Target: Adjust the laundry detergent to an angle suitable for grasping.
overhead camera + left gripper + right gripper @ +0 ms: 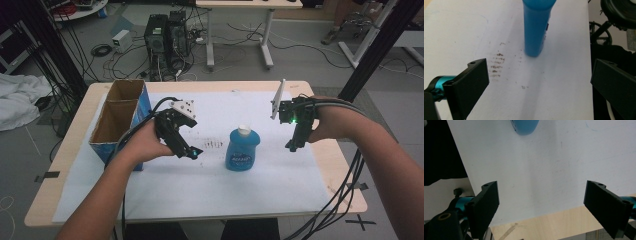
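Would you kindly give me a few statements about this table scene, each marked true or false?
1. The blue bottle stands upright on the white sheet. True.
2. The left hand-held gripper is shut on the bottle. False: its jaws stand wide apart, short of the bottle.
3. The cardboard box sits at the table's left side, top open. True.
4. The right hand-held gripper holds the bottle's cap. False: it is open and holds nothing; the white cap is on the bottle.
5. Brown smudges mark the sheet to the left of the bottle. True.
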